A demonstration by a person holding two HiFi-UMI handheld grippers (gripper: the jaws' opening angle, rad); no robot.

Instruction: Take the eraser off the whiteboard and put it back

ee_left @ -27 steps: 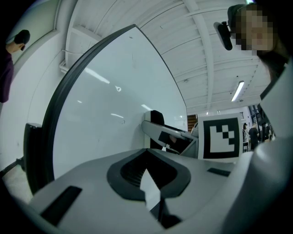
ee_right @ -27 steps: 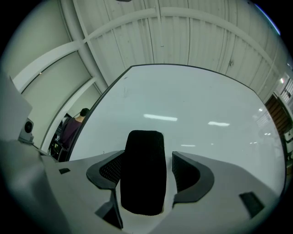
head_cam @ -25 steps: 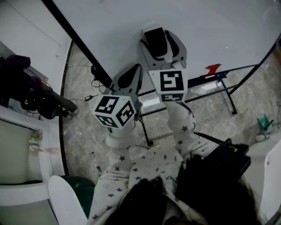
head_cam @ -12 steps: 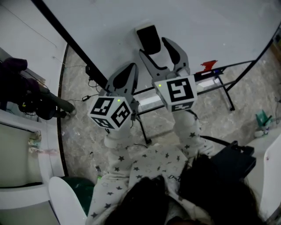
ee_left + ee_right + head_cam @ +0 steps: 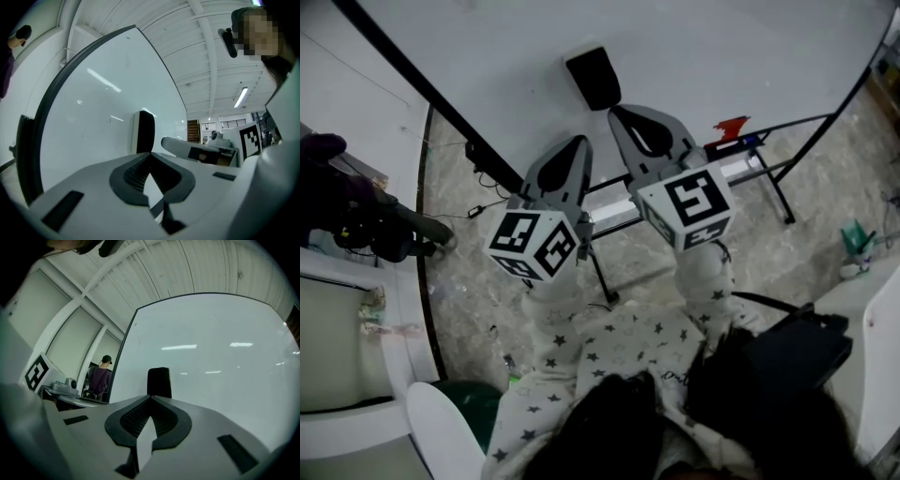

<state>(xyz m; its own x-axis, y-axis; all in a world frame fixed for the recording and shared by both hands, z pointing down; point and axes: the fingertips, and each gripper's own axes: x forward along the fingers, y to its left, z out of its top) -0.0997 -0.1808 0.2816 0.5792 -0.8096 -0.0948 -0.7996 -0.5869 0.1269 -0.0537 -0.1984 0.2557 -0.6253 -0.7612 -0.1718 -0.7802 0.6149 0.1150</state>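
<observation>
We find the left hand-held gripper and the right hand-held gripper with jaws together and empty; the right's have just been closing. Just beyond, the black rectangular eraser sits on the white whiteboard, clear of both. We judge a lift-off needs the jaws reopened.

We see the whiteboard as a smooth, glossy sheet that mirrors the ceiling lights. The eraser at mid-frame looks matt black. The left gripper has a smooth, pale, matt plastic shell and ribbed black rubbery pads. In the head view, the sleeves are soft star-printed cloth, and the floor at the left looks like mottled stone.
</observation>
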